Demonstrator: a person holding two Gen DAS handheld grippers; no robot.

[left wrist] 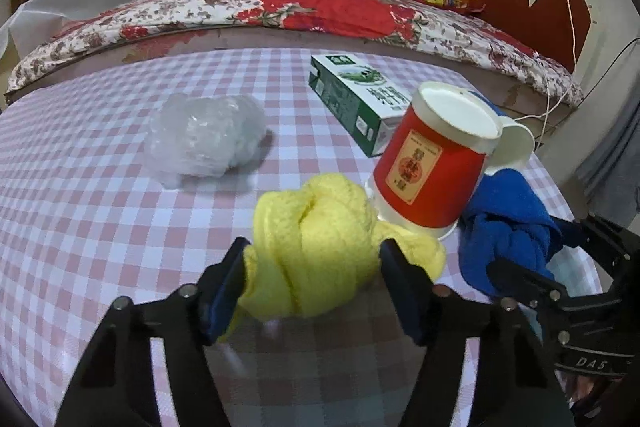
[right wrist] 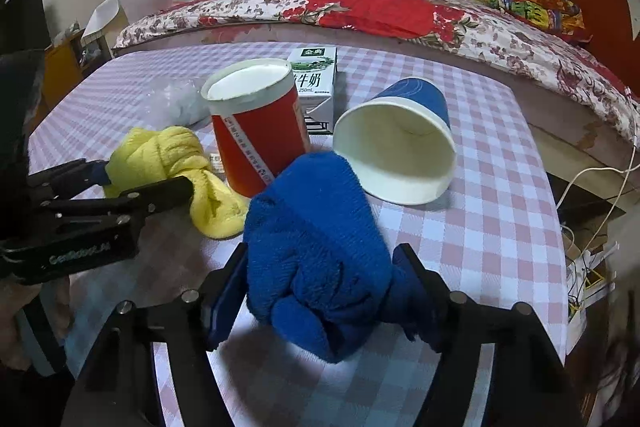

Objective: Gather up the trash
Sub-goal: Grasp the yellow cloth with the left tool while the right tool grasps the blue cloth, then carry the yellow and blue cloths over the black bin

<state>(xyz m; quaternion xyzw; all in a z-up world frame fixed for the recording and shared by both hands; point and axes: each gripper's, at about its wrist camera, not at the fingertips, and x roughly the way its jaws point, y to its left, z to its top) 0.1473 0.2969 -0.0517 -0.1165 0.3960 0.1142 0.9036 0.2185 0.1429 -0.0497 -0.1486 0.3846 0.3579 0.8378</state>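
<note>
On the pink checked tablecloth (left wrist: 100,227) lies a knotted yellow cloth (left wrist: 316,227). My left gripper (left wrist: 314,255) is shut on it, both pads against its sides. My right gripper (right wrist: 320,263) grips a bunched blue cloth (right wrist: 316,227) in the same way. Behind the cloths stand an upside-down red paper cup (left wrist: 432,163), a blue paper cup (right wrist: 400,147) lying on its side with its mouth towards me, a green and white milk carton (right wrist: 316,79) and a crumpled clear plastic bag (left wrist: 204,139). The red cup leans on the yellow cloth.
A bed (left wrist: 320,11) with a floral quilt runs along the far side of the table. The table's right edge (right wrist: 560,227) drops off to white cables (right wrist: 592,179) and clutter. Each gripper shows at the other view's edge, close together.
</note>
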